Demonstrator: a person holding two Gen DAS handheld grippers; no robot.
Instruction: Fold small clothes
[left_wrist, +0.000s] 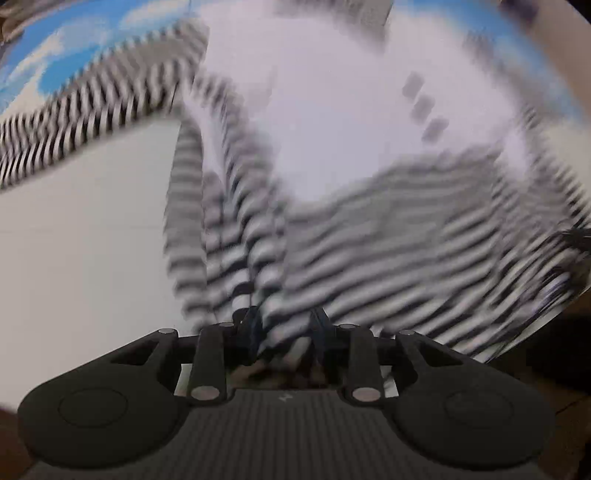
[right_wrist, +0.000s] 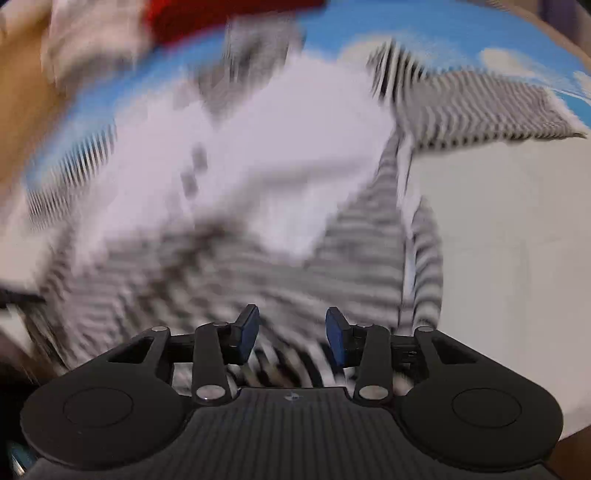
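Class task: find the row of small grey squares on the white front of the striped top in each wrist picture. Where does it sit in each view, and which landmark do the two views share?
Left wrist: the grey squares sit upper right of centre, on the white panel, blurred.
Right wrist: the grey squares sit left of centre, on the same panel.
Shared landmark: the outstretched striped sleeve against the blue sky-print cloth.
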